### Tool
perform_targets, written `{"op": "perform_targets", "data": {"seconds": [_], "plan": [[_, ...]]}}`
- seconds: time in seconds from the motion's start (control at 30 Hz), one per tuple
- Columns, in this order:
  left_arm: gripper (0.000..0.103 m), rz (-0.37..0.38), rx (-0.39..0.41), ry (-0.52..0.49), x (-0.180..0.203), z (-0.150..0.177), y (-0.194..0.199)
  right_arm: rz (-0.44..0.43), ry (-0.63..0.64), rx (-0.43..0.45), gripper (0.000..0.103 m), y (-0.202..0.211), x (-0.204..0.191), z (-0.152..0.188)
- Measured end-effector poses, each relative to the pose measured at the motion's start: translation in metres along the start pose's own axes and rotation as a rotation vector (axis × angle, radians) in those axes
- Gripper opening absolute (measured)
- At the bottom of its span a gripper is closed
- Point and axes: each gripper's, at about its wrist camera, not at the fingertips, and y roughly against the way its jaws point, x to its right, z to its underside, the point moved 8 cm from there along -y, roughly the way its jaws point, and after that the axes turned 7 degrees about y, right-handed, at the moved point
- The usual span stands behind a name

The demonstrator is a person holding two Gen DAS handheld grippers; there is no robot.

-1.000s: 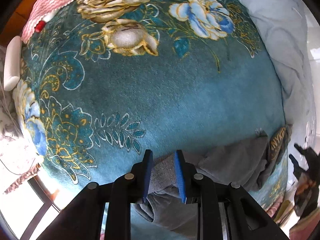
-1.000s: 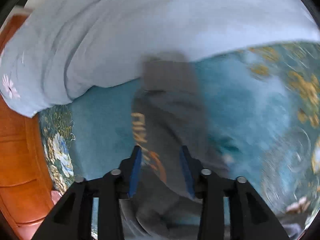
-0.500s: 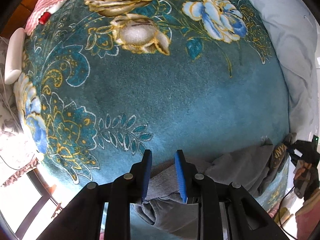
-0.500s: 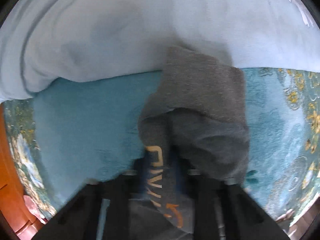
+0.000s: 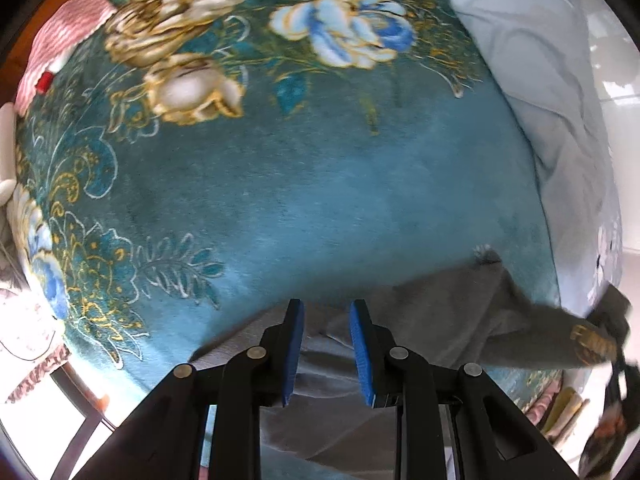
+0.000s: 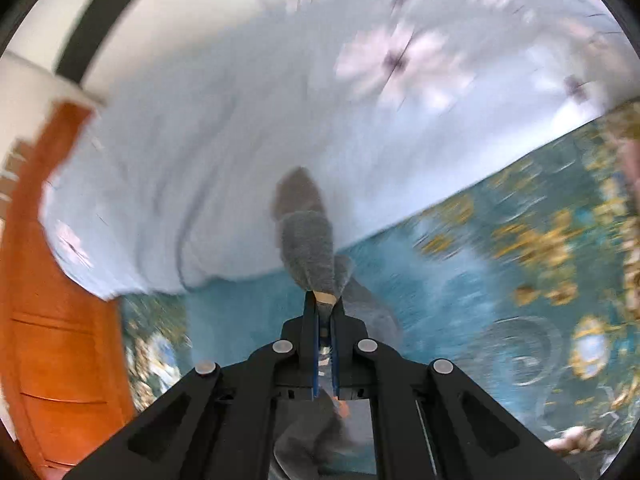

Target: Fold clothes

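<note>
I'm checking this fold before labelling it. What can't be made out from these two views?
- Left wrist view: whether the left tongs pinch the grey garment; cloth lies between open fingers, contact unclear.
- Left wrist view: the right tongs are a dark blur at the frame's edge.
- Both views: the garment's gold lettering is smeared, unreadable.
- Right wrist view: the garment's type; the right tongs' frame hides its lower part.
- Right wrist view: motion blur smears the blanket.

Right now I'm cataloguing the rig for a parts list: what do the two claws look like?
Both match: the left claw and right claw are matte black linkage frames with round silver rivets at the joints and flat fingers faced with blue pads. No cables, markings or sleeves show.
</note>
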Motion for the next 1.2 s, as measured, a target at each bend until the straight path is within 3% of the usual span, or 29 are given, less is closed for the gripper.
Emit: {"op": "perform_targets", "data": {"seconds": [0.13, 0.27, 0.4, 0.57, 0.7, 0.8, 0.9, 1.07, 1.2], "plan": [[0.027, -0.006, 0.001, -0.016, 0.011, 0.005, 0.001, 0.062, -0.094, 0.067, 0.004, 0.057, 0.071, 0.026], [0.027, -0.027, -0.022, 0.020, 0.007, 0.009, -0.005, 0.199, -0.334, -0.082, 0.004, 0.042, 0.181, 0.095], [0.034, -0.040, -0.046, 0.068, -0.006, 0.008, -0.014, 0.275, -0.473, -0.164, 0.004, 0.032, 0.231, 0.145], [0.042, -0.058, -0.071, 0.159, -0.028, -0.010, -0.043, 0.255, -0.492, -0.142, 0.004, 0.040, 0.230, 0.140], [0.055, 0.026, -0.116, 0.251, -0.031, -0.022, -0.071, 0.250, -0.450, -0.125, 0.004, 0.049, 0.221, 0.120], [0.056, 0.062, -0.141, 0.270, -0.027, -0.026, -0.086, 0.253, -0.424, -0.138, 0.004, 0.049, 0.211, 0.115], [0.056, 0.114, -0.158, 0.217, -0.010, -0.022, -0.092, 0.261, -0.406, -0.164, 0.004, 0.045, 0.202, 0.117], [0.059, 0.166, -0.168, -0.019, 0.037, -0.003, -0.093, 0.260, -0.395, -0.192, 0.004, 0.040, 0.188, 0.123], [0.063, 0.123, -0.222, -0.191, 0.062, 0.021, -0.108, 0.245, -0.378, -0.196, 0.004, 0.043, 0.175, 0.123]]}}
